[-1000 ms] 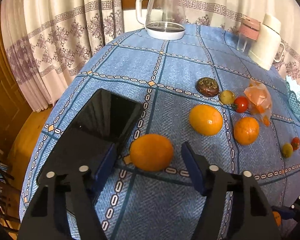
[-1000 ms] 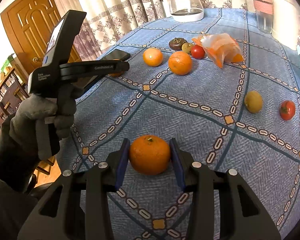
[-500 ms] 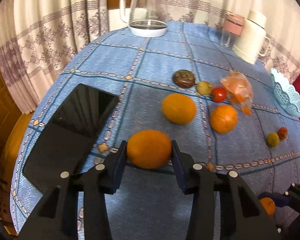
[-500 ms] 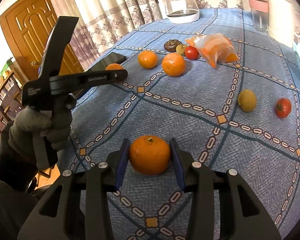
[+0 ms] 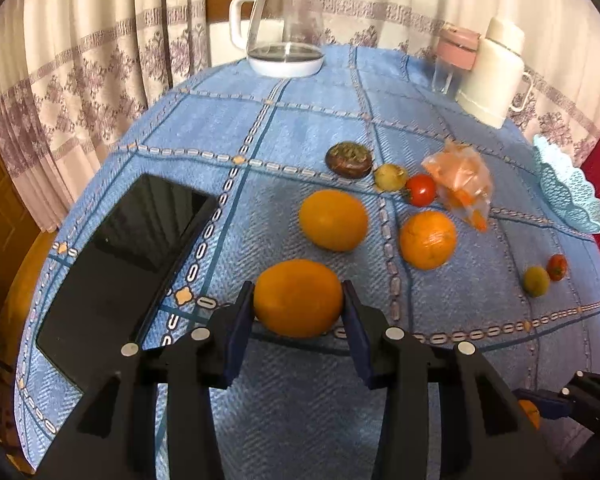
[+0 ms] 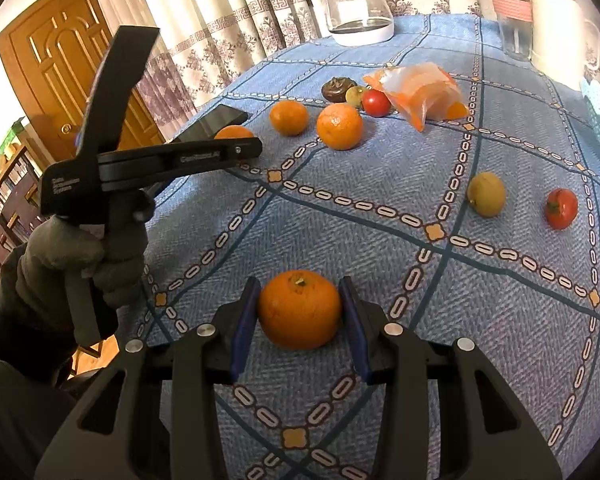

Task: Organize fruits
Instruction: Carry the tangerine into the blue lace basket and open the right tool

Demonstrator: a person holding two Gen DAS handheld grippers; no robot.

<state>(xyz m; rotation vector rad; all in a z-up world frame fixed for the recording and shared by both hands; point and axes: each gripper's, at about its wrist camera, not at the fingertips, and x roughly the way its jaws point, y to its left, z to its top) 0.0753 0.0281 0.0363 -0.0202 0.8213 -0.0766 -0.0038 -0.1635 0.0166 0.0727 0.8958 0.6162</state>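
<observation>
Two oranges are each clamped in a gripper on the blue tablecloth: the left gripper squeezes a smooth orange beside a black tablet, and the right gripper squeezes a stemmed mandarin near the table's front edge. Farther back, more oranges, tomatoes and a plastic bag lie scattered.

My left claw clamps a smooth orange at lower centre of its view; my right claw pinches a stem-up mandarin likewise. Two more oranges sit mid-frame, with small tomatoes and greenish fruits right of them.
</observation>
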